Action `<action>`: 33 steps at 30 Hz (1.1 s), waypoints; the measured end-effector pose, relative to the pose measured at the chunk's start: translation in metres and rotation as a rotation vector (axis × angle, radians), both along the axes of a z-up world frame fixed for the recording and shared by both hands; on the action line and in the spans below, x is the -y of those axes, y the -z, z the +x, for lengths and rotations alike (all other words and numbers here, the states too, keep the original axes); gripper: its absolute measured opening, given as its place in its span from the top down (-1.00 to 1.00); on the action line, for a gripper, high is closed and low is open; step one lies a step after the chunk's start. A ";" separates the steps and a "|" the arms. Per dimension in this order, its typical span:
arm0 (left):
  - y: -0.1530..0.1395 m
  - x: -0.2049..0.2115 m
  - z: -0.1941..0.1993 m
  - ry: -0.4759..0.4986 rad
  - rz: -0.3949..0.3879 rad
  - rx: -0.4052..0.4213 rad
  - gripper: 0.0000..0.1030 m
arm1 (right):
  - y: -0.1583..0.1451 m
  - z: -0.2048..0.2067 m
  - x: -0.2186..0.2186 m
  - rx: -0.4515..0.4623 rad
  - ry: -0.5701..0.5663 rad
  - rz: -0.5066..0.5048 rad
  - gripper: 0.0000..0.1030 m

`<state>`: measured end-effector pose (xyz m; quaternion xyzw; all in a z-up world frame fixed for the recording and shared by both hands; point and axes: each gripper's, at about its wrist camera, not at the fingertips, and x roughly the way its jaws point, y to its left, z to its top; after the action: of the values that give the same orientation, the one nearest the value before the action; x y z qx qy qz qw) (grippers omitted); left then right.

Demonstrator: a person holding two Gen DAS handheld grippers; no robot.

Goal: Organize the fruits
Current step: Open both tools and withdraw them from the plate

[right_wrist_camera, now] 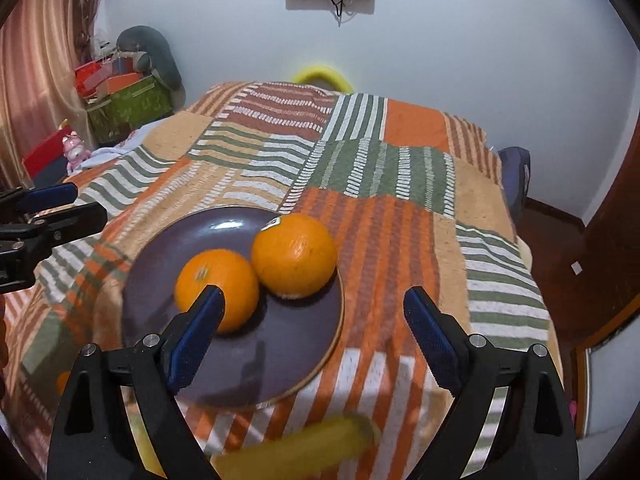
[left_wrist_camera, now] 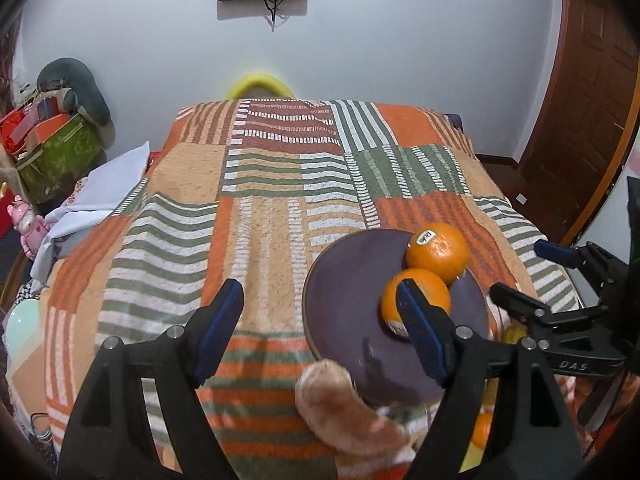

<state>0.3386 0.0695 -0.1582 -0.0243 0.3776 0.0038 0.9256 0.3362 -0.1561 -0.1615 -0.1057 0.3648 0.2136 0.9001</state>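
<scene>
**Two oranges plated, both grippers empty**

Already on the plate (right_wrist_camera: 168,240): two oranges, touching each other. Near orange (right_wrist_camera: 224,280) sits toward the middle; far orange (right_wrist_camera: 296,258), stickered on top, sits close to the far rim. Plate rests on a striped blanket (right_wrist_camera: 384,240) spread over a bed.

Left gripper (left_wrist_camera: 320,312): jaws apart, nothing between them. Its right finger crosses in front of the near orange in its own view; no contact that I can make out. Right gripper (right_wrist_camera: 314,308): jaws wide apart, also empty, hanging over the plate's near edge and the blanket beside it.

Step in hand, as I judge it: the gap between a placement and the next pick. Fruit still off the plate: a blurred yellow piece, probably a banana (right_wrist_camera: 304,448), lies on the blanket just below the right gripper. From the left wrist view, more orange (left_wrist_camera: 482,428) and yellow show under the gripper frame, too hidden to name.

Next move likely calls for the right gripper to tilt down onto the banana, close across its narrow width, then set it on the open purple area left of the oranges.

In the way: a fuzzy tan thing (left_wrist_camera: 336,404), blurred, overlaps the plate's near rim; identity unclear. Soft blanket, so the plate may tip and the oranges roll. Boxes (right_wrist_camera: 128,100) and a pink toy (right_wrist_camera: 76,150) stand well apart, by the wall.
</scene>
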 end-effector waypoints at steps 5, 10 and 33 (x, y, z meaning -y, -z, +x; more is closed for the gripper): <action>-0.010 -0.001 -0.028 -0.005 0.015 0.003 -0.52 | -0.015 -0.028 0.007 0.026 0.001 0.007 -0.74; -0.016 -0.003 -0.057 -0.008 0.012 -0.001 -0.52 | -0.021 -0.048 0.013 0.031 0.002 0.007 -0.74; 0.053 -0.005 -0.119 0.039 -0.054 -0.181 0.03 | 0.037 -0.098 0.026 -0.103 0.001 -0.009 -0.28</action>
<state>0.2191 0.0743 -0.2109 -0.0415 0.4600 -0.0221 0.8867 0.2379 -0.1821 -0.1990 -0.0985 0.4115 0.2168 0.8797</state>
